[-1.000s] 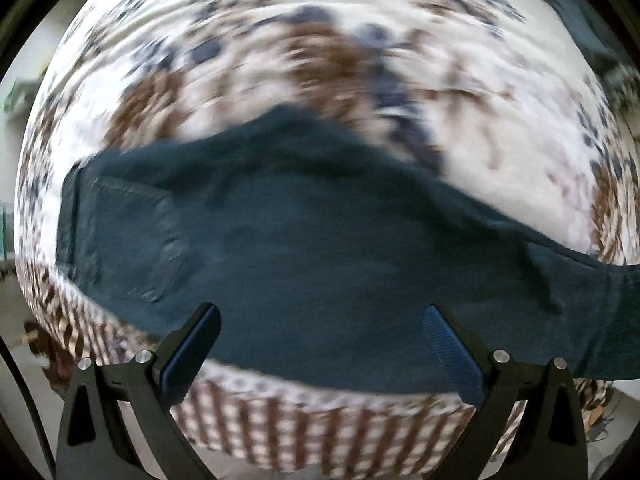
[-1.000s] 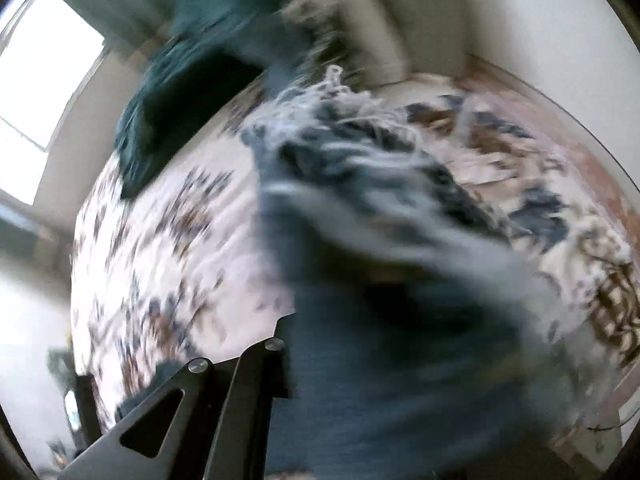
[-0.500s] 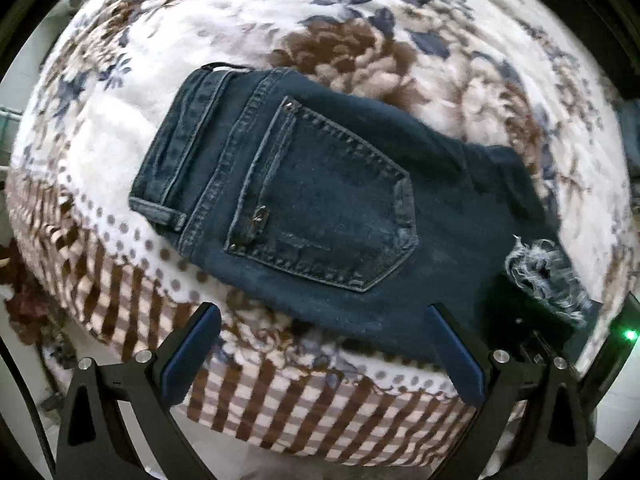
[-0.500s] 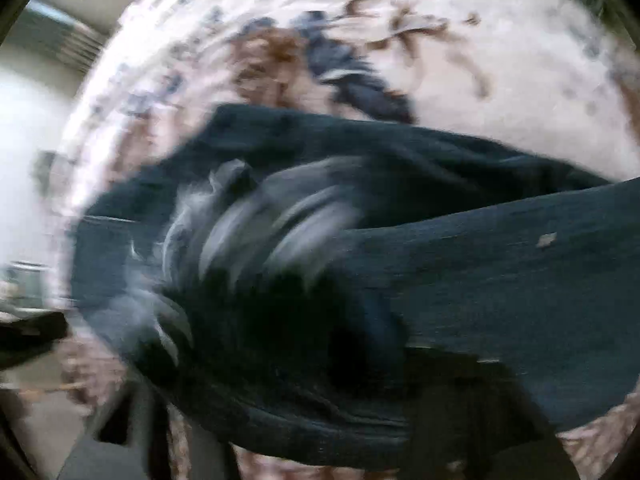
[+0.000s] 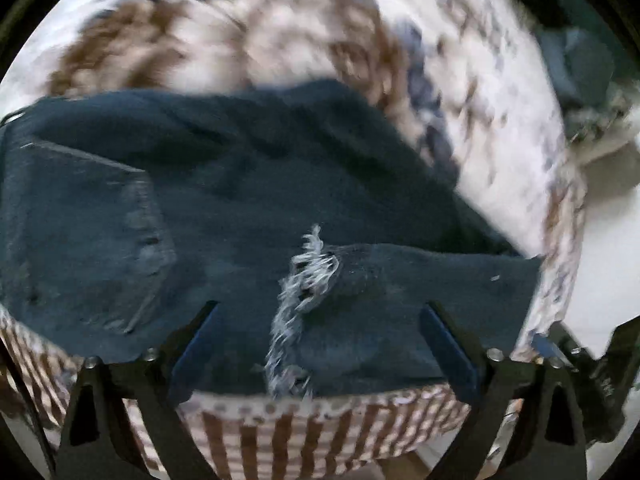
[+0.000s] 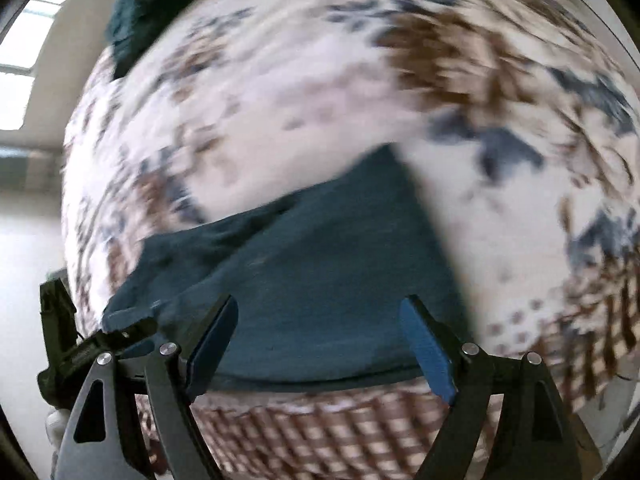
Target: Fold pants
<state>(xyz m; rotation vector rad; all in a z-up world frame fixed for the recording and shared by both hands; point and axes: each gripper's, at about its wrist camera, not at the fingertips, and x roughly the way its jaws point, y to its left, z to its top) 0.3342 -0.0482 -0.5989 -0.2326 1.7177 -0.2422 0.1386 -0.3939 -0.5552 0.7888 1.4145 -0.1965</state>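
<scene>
Through the left wrist view, dark denim pants [image 5: 248, 208] are seen spread on a bed [image 5: 280, 40] covered in a brown and blue floral blanket, close to its near edge. A back pocket [image 5: 88, 232] is made out at 9 o'clock, and a frayed hem [image 5: 304, 280] is laid across the middle of the cloth, with the leg it belongs to lying back over the seat from 3 o'clock. The left gripper [image 5: 320, 344] hovers just above the near edge of the pants; its jaws are spread wide and nothing is held between them. More dark clothing [image 5: 576, 64] is glimpsed at 2 o'clock, well apart.

Through the right wrist view, the folded end of the pants [image 6: 320, 272] is shown at 6 o'clock, a smooth doubled layer with a clean edge running toward 12 o'clock. The right gripper [image 6: 320, 344] is poised over it, jaws released and empty. The other gripper's body is caught at 8 o'clock. The picture is blurred by motion.

One lengthwise fold is judged to be done, since the leg end is brought back over the seat. A further fold, and some smoothing of the bunched cloth toward 1 o'clock in the left view, is probably left.
</scene>
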